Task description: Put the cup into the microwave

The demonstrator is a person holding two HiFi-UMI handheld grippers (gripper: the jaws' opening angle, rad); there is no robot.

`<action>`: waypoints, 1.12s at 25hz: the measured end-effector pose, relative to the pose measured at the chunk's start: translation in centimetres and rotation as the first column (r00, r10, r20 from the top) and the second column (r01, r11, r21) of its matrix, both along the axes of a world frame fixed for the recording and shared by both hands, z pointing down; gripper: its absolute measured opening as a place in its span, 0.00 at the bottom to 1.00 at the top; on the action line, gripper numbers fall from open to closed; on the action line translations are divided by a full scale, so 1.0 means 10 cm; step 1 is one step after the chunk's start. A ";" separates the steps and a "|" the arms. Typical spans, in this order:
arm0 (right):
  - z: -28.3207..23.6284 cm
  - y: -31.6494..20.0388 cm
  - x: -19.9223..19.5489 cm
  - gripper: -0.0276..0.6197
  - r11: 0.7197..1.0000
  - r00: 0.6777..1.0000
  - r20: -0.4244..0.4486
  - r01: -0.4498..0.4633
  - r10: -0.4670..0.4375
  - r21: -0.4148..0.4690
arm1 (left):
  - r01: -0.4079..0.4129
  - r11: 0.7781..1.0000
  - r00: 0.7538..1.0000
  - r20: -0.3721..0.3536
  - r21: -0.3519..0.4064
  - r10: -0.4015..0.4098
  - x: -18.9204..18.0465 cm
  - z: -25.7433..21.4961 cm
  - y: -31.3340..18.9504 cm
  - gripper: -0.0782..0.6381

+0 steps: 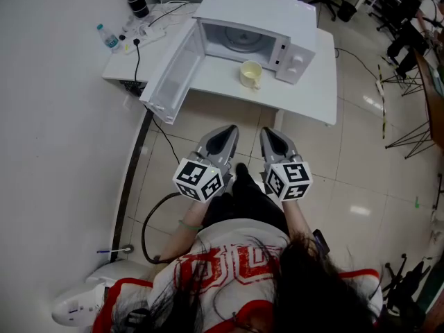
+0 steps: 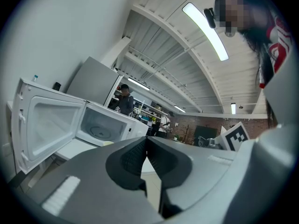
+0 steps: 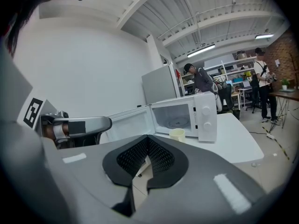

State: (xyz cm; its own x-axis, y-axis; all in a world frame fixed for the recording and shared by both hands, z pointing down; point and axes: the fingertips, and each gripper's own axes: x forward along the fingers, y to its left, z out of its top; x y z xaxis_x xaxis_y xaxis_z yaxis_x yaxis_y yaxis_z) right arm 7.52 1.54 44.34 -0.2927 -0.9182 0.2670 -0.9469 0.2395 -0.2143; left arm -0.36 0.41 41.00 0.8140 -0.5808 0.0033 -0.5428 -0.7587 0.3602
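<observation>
The cup (image 1: 250, 73) near the tabletop's (image 1: 312, 96) front edge looks light and hard, best pinched at its rim; left gripper (image 1: 225, 133) and right gripper (image 1: 271, 134) jaws are clenched on nothing.

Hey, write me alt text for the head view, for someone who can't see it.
Looking steeply down, a person holds the left gripper and right gripper side by side, fingers closed and empty, short of a white table. On it stands a white microwave with its door swung open and a pale yellow cup in front of the opening.
</observation>
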 end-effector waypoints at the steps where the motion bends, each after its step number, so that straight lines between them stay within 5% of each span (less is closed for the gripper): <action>1: 0.01 -0.05 0.01 0.05 1.000 1.000 -0.005 0.004 -0.004 0.001 | 0.001 1.000 1.000 0.002 0.005 -0.001 0.03 0.00 -0.04 0.10; 18: 0.23 -1.08 0.26 0.05 0.999 0.997 -0.061 0.049 -0.049 0.003 | 0.072 0.997 0.997 0.031 0.026 -0.073 0.30 0.10 -0.95 0.10; 28: 0.47 -1.52 0.40 0.07 0.999 0.997 -0.067 0.029 -0.032 -0.033 | 0.048 0.999 0.998 0.042 0.014 -0.048 0.50 0.12 -1.23 0.10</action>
